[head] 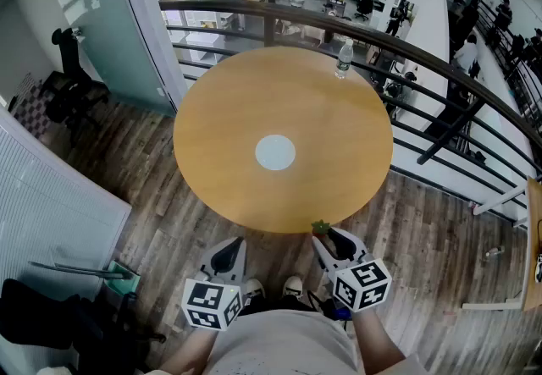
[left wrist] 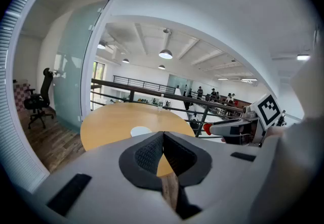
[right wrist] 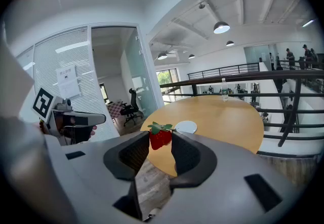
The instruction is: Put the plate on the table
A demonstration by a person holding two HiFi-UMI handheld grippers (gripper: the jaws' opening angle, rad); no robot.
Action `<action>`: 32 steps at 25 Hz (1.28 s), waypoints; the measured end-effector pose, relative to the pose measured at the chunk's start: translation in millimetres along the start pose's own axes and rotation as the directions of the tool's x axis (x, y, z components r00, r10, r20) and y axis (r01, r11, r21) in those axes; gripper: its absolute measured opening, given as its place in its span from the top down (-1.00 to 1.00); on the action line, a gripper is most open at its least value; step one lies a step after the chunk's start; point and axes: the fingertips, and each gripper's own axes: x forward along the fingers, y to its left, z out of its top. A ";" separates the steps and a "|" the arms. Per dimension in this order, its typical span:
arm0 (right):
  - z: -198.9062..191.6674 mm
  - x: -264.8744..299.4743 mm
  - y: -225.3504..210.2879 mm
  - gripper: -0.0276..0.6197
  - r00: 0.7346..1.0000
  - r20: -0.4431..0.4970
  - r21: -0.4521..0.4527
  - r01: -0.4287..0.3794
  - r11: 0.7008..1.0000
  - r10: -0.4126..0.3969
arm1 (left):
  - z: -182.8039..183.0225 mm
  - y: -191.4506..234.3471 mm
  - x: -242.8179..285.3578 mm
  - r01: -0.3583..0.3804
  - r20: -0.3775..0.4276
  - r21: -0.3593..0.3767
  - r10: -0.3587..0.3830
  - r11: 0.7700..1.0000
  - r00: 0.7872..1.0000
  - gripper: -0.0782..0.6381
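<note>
A small white plate [head: 275, 152] lies at the middle of the round wooden table [head: 212, 102]; it also shows in the left gripper view as the plate [left wrist: 140, 130] and in the right gripper view as the plate [right wrist: 186, 127]. My right gripper [head: 322, 234] hovers at the table's near edge, shut on a red strawberry [right wrist: 159, 140] with green leaves. In its own view the right gripper [right wrist: 161, 134] holds the fruit at the fingertips. My left gripper [head: 232, 245] is just short of the near edge; the left gripper [left wrist: 163, 135] is shut with nothing in it.
A clear water bottle [head: 343, 58] stands at the table's far edge, close to a dark railing [head: 423, 56] over a lower floor. A glass partition and a black office chair [head: 72, 85] are to the left. Wooden floor surrounds the table.
</note>
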 end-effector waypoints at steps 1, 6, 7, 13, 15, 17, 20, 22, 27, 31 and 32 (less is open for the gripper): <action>-1.6 -0.6 -1.3 0.45 1.000 0.000 0.000 -0.002 1.000 0.002 | -1.2 -1.1 0.8 -0.002 0.001 0.000 0.002 1.000 1.000 0.72; -3.8 -1.2 -6.8 0.45 1.000 0.001 0.002 -0.007 1.000 0.007 | -2.7 -3.3 4.3 -0.009 0.004 -0.002 0.009 1.000 1.000 0.72; -2.4 -1.0 -7.8 0.45 1.000 0.002 0.001 -0.008 1.000 0.008 | -1.7 -3.4 5.2 -0.010 0.004 -0.002 0.010 1.000 1.000 0.72; 1.6 -5.1 -19.2 0.45 1.000 0.008 0.005 -0.012 1.000 0.012 | 1.8 -13.4 15.4 -0.010 0.001 0.001 0.010 1.000 1.000 0.72; 0.3 -6.9 -22.6 0.45 1.000 0.010 0.006 -0.018 1.000 0.018 | 1.6 -18.6 18.3 -0.010 0.001 0.004 0.010 1.000 1.000 0.72; -0.6 -8.1 -25.8 0.45 1.000 0.012 0.014 -0.029 0.999 0.029 | 0.8 -23.2 21.1 -0.013 -0.001 0.006 0.013 1.000 1.000 0.72; -0.9 -9.2 -31.5 0.45 0.999 0.014 0.018 -0.049 0.999 0.049 | -1.1 -30.2 25.3 -0.025 -0.007 0.006 0.025 1.000 1.000 0.72; -1.4 -9.4 -36.1 0.46 0.998 0.008 0.008 -0.062 0.998 0.062 | -1.4 -35.4 27.7 -0.038 -0.010 0.006 0.038 0.999 0.999 0.72; -1.2 -10.0 -43.1 0.46 0.996 -0.005 -0.004 -0.092 0.996 0.092 | -1.2 -44.8 29.3 -0.067 -0.010 0.001 0.067 0.998 0.998 0.72; -1.8 -12.2 -50.6 0.46 0.994 -0.007 -0.015 -0.105 0.994 0.105 | -4.2 -48.7 29.4 -0.092 -0.008 -0.006 0.092 0.996 0.996 0.72; -2.3 -11.8 -52.2 0.46 0.994 -0.009 -0.015 -0.108 0.994 0.107 | -5.2 -48.5 30.0 -0.097 -0.010 -0.008 0.097 0.995 0.995 0.72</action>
